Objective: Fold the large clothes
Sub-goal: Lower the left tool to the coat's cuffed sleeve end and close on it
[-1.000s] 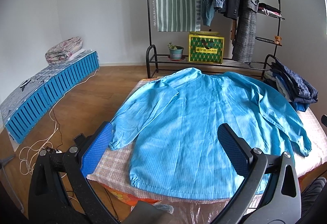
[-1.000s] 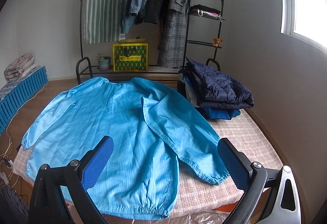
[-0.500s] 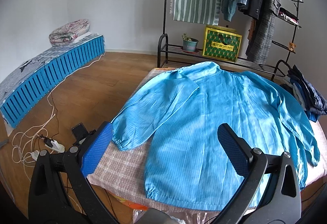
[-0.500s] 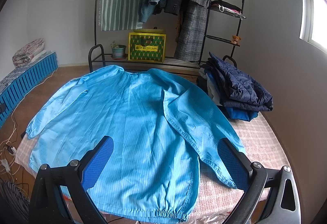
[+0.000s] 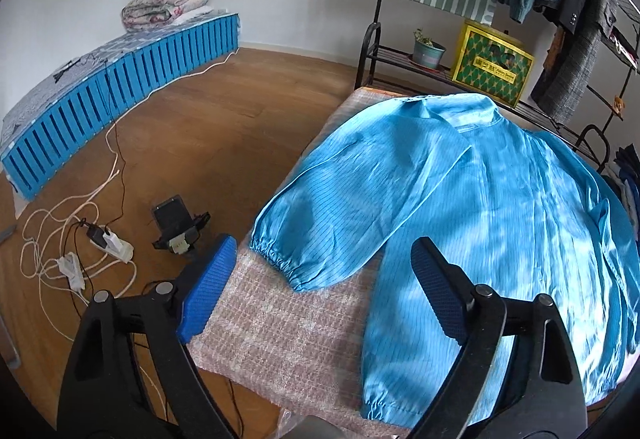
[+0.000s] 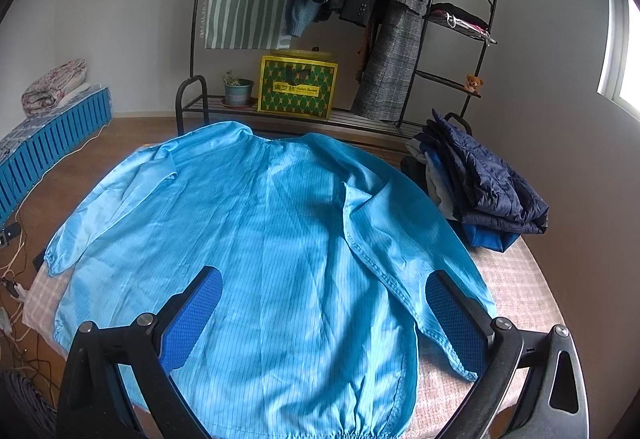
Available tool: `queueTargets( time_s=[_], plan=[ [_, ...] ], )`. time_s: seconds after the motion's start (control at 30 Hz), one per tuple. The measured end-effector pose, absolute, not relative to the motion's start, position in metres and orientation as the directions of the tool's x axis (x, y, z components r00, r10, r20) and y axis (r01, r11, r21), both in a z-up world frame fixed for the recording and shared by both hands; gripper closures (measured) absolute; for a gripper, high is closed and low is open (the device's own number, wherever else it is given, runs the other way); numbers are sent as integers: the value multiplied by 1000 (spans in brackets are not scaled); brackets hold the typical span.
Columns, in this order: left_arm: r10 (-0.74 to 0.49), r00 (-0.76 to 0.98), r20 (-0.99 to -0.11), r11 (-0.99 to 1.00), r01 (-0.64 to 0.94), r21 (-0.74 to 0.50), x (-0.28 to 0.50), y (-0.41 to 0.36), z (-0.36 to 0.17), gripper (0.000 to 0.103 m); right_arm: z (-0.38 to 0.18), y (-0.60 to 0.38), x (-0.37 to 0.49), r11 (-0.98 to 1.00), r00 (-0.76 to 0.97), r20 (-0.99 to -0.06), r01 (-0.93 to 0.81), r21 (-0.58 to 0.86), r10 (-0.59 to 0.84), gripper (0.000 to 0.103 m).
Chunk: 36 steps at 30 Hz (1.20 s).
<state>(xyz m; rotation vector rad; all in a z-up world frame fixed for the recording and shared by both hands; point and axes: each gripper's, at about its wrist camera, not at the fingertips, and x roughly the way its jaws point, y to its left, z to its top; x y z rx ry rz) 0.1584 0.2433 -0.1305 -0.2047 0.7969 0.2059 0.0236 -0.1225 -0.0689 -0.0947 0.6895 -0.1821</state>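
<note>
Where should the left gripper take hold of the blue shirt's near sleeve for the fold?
Probably at the gathered cuff of the blue shirt. It lies flat with checked cover bare beside it, so the open left gripper can come from the table's left edge, pinching across the elastic.

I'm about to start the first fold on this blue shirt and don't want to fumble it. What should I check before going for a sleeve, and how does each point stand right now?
1. Shirt spread flat on the table: ok; only light wrinkles.
2. Left hand-held gripper open and empty: ok.
3. Right hand-held gripper open and empty: ok.
4. Left cuff reachable: ok; it lies on the table just ahead of the left hand-held gripper.
5. Right cuff reachable: ok; it lies by the right finger.
6. Room for the fold: ok; the folded pile sits beside the right sleeve, not on it.
</note>
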Motion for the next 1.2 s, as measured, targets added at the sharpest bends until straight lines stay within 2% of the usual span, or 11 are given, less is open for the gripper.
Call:
queueTargets(
  time_s=[0.17, 0.27, 0.43, 0.8, 1.2],
  plan=[
    [90, 641, -762, 924, -340, -177, 173, 283, -153, 17, -72, -111, 32, 983, 766, -618, 104, -151, -176, 0],
    [62, 610, -790, 889, -393, -234, 180, 309, -169, 22, -77, -106, 35, 980, 767, -614, 95, -176, -185, 0],
    [85, 577, -813, 875, -433, -216, 190, 334, -189, 22, -79, -101, 38, 979, 759, -623, 96, -181, -190, 0],
    [-9, 528, -849, 820, -482, -308, 212, 355, -231, 22, -76, -91, 41, 980, 769, -616, 74, -182, -172, 1],
    [-99, 525, -845, 775, -492, -397, 227, 364, -248, 22, -88, -85, 44, 980, 765, -626, 34, -195, -151, 2]
  ],
)
